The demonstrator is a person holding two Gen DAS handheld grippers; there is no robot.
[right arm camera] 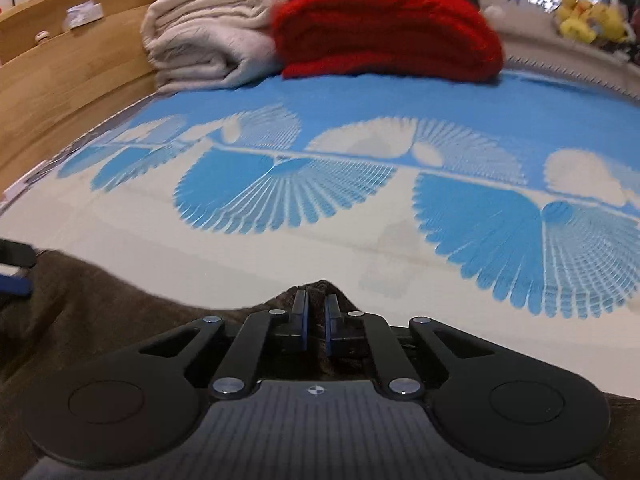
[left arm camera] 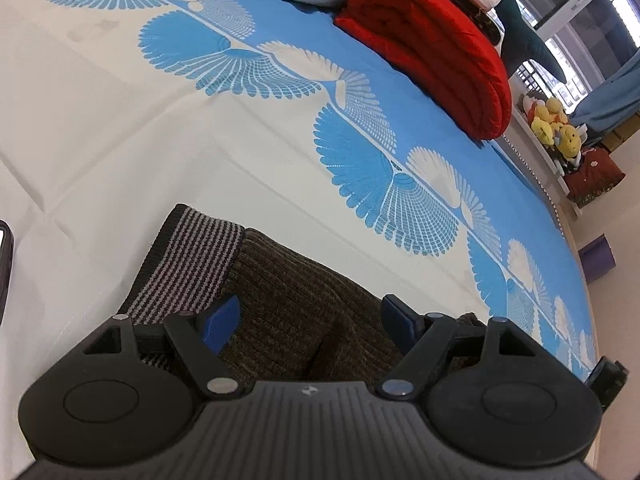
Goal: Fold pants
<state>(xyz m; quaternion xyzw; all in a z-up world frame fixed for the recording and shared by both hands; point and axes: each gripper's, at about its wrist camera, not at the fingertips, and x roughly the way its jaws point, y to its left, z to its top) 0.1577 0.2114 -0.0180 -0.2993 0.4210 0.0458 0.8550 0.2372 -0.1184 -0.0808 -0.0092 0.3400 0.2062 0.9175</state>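
Note:
Dark brown ribbed pants (left arm camera: pixel 304 300) with a grey-and-black striped waistband (left arm camera: pixel 188 260) lie on the bed sheet (left arm camera: pixel 120 140). My left gripper (left arm camera: pixel 312 322) is open, its blue-padded fingers spread low over the brown fabric beside the waistband. In the right wrist view the pants (right arm camera: pixel 100 312) spread across the lower left. My right gripper (right arm camera: pixel 316 320) is shut on a pinched-up fold of the brown fabric (right arm camera: pixel 318 290), which peaks between the pads. Part of the left gripper shows at the left edge of that view (right arm camera: pixel 14 268).
The sheet is white with a blue fan pattern (right arm camera: pixel 280 188). A folded red blanket (right arm camera: pixel 384 28) and a folded cream blanket (right arm camera: pixel 208 36) lie at the far end. A wooden bed frame (right arm camera: pixel 60 76) runs along the left. Yellow plush toys (left arm camera: pixel 556 124) sit on a shelf beyond the bed.

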